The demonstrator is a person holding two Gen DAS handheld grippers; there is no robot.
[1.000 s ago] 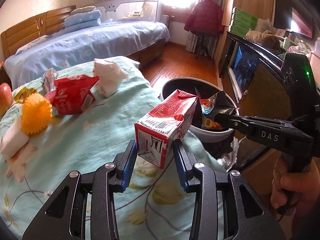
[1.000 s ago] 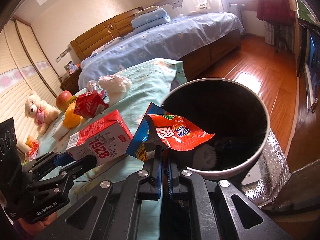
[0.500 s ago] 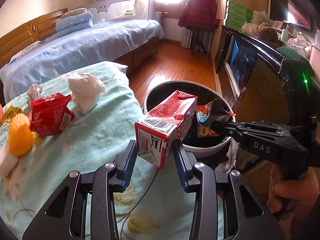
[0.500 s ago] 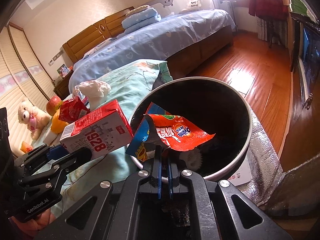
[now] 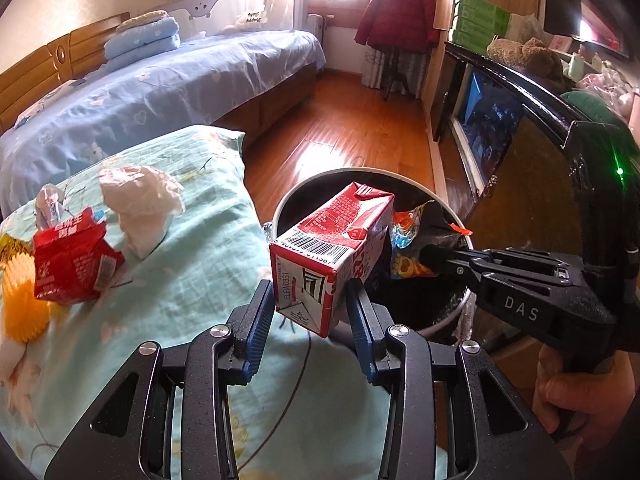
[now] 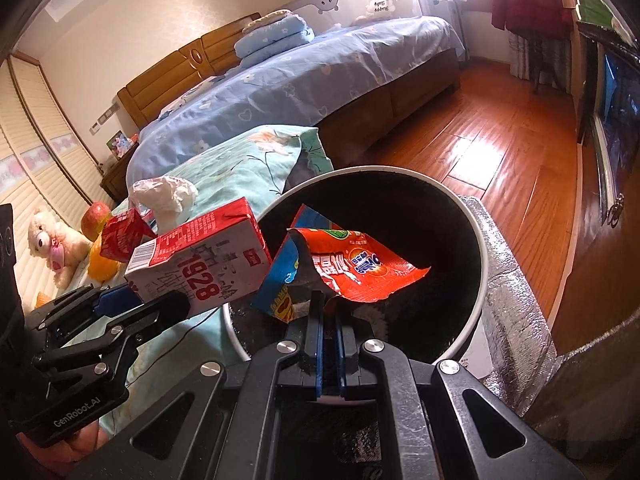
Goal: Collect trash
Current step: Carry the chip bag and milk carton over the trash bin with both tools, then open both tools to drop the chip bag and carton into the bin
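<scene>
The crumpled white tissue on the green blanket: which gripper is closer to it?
Left. The left gripper, holding the milk carton, sits at the blanket's edge beside the tissue. The right gripper, holding a red wrapper, is over the bin, farther away.

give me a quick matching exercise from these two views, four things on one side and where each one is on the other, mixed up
Things:
1. milk carton
2. snack wrapper
3. crumpled tissue
4. apple

Places:
a. lying on the green quilt, beside the crushed red carton
b. pinched in the right gripper over the bin
c. next to the teddy bear
d. between the left gripper's fingers, at the bin's near rim

Pairs: 1-d, 2-b, 3-a, 4-c
</scene>
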